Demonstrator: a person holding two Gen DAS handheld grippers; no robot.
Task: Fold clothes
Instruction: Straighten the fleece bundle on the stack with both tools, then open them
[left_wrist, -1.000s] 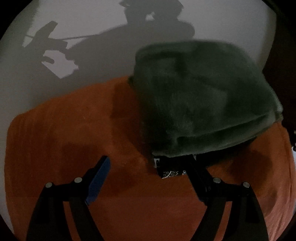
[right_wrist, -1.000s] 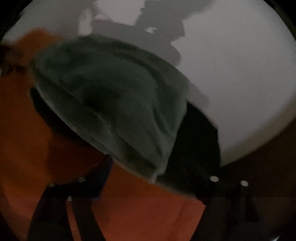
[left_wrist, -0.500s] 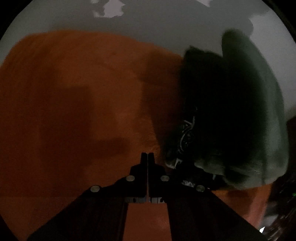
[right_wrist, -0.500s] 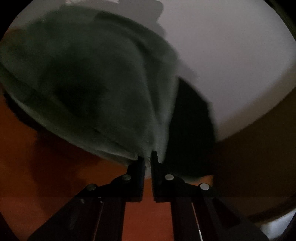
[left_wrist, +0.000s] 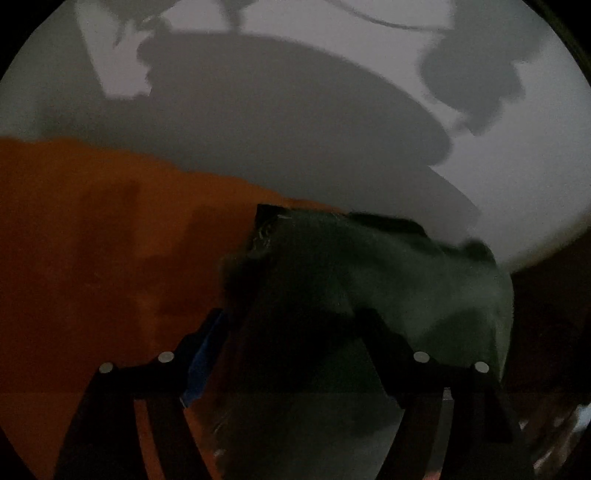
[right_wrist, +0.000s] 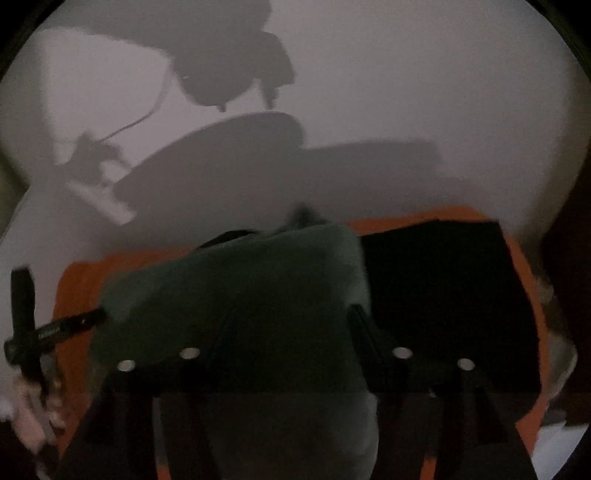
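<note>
Pale grey tabletop (left_wrist: 517, 155) fills my view, shadowed by my rig. On it lies a flat orange cloth (left_wrist: 92, 240), and on that a folded dark green fleece garment (left_wrist: 388, 266). My left gripper (left_wrist: 295, 325) has just been opening; its jaws stand wide astride the fleece. My right gripper (right_wrist: 288, 332) has just been opening too, fleece between its half-spread jaws; whether they pinch it I cannot tell.

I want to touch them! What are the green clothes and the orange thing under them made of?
The green garment looks like soft fleece or plush: matte, with a fuzzy edge and rounded, puffy folds. The orange cloth beneath it looks like a plain matte fabric lying flat, with no shine. The dim, blurry light leaves its exact weave unclear.
</note>
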